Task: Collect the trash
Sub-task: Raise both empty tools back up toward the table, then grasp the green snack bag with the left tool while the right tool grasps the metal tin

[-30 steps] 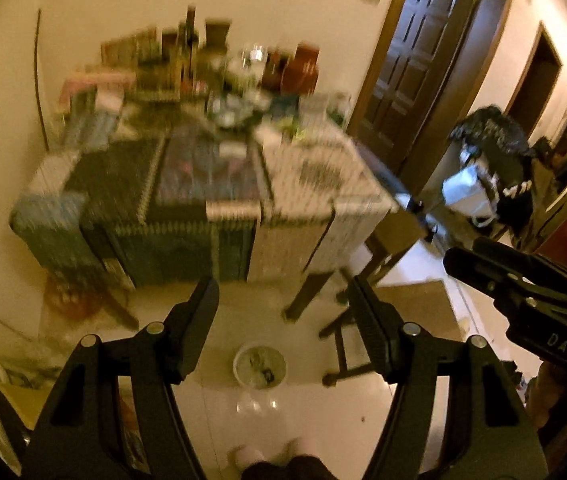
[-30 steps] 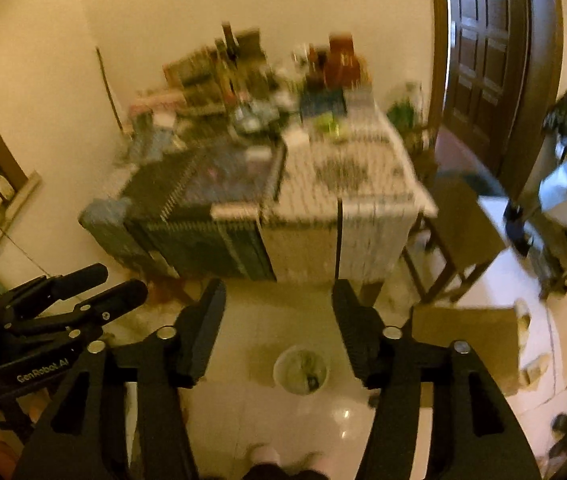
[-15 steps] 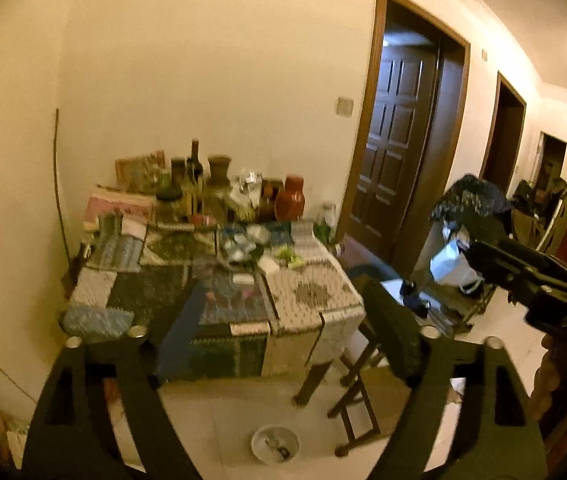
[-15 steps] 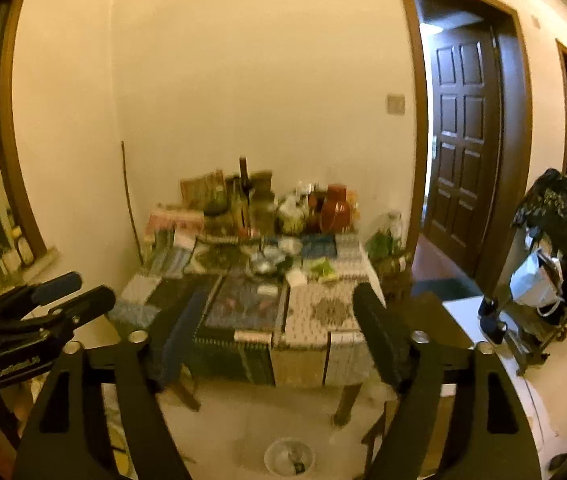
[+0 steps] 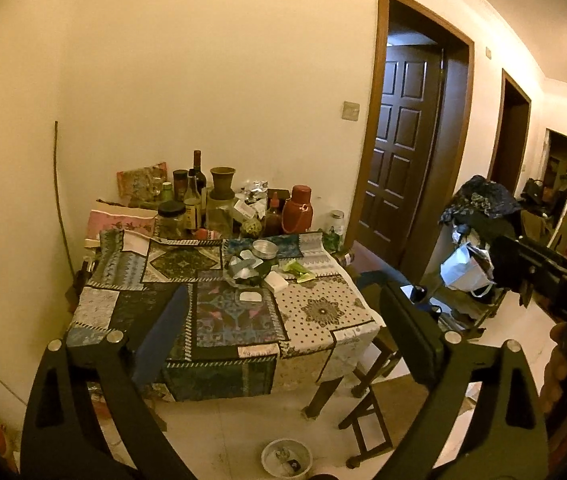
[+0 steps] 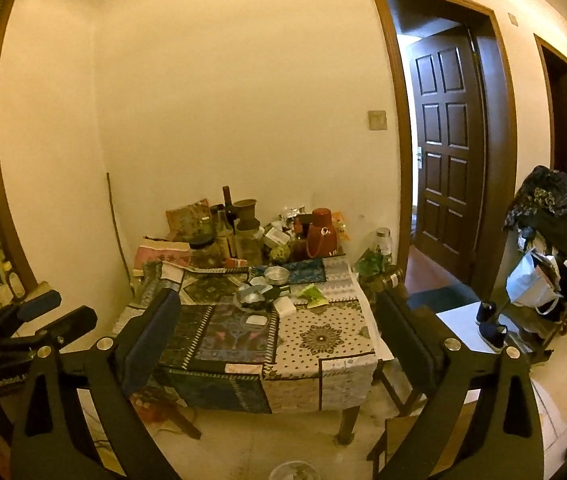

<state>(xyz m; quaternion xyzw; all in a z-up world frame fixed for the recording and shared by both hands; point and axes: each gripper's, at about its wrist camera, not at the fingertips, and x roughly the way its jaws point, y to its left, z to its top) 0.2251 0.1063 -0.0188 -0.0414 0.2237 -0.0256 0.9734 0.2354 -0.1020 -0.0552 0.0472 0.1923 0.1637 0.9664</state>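
Observation:
A table under a patchwork cloth [image 5: 323, 312] [image 6: 323, 340] stands ahead against the wall. On its middle lie scraps: crumpled foil [image 5: 243, 270] [image 6: 253, 298], a white packet [image 5: 275, 281] [image 6: 285, 306], a small white wrapper [image 5: 250, 297] [image 6: 256, 319] and a green wrapper [image 5: 297, 270] [image 6: 312, 295]. A white bin [image 5: 286, 458] holding some scraps sits on the floor below. My left gripper [image 5: 283, 336] and right gripper [image 6: 275, 336] are both open and empty, held well short of the table.
Bottles, jars, a vase [image 5: 221, 184] and a red flask [image 5: 298, 214] crowd the table's far edge. A round tin [image 5: 264, 248] sits near the scraps. A folding stool [image 5: 367, 408] stands at the table's right. A rack with bags [image 5: 471, 256] and a dark door [image 6: 443, 152] are right.
Both grippers have tilted up from the floor and bin to face the table top and wall. The jaws of both have stayed wide open.

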